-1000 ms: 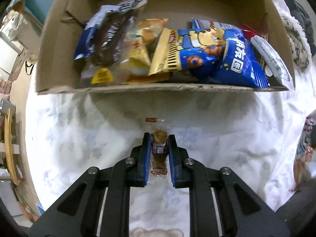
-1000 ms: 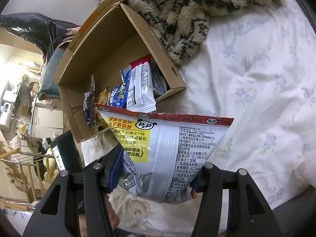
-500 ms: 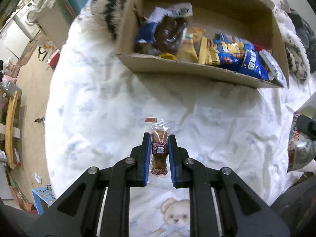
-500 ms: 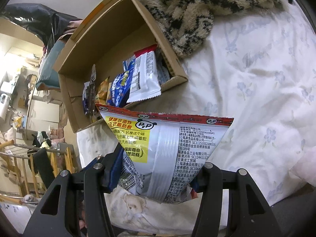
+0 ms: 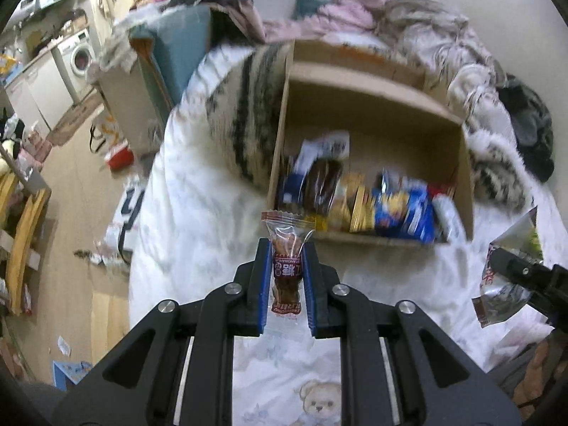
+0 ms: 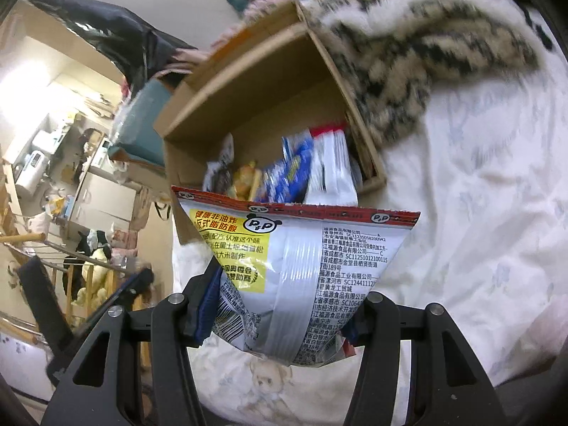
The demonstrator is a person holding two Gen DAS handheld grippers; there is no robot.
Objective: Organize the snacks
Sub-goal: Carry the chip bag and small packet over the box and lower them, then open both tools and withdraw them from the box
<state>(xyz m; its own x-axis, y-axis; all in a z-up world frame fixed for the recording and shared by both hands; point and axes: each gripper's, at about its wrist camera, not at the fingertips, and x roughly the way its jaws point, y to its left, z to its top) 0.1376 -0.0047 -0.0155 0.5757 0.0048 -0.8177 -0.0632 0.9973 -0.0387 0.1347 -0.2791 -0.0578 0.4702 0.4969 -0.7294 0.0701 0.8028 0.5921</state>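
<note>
I am pinching a small wrapped snack [image 5: 287, 272] in my left gripper [image 5: 287, 277] and squeezing a chip bag [image 6: 301, 277] in my right gripper [image 6: 277, 319], both short of the cardboard box [image 5: 465, 163], where a loose hold risks dropping either outside it.

A small clear-wrapped brown snack [image 5: 287, 266] with a dark red label stands upright, pinched between the blue pads of the left tool [image 5: 287, 277], its crimped red-edged top sticking out past the tips. A large silver chip bag [image 6: 301, 277] with a red top seam and a yellow panel is clamped by its lower end in the right tool [image 6: 280, 323]. Ahead of both tools, the open cardboard box [image 5: 376, 106] holds a row of packets standing on edge, blue, yellow and brown.
</note>
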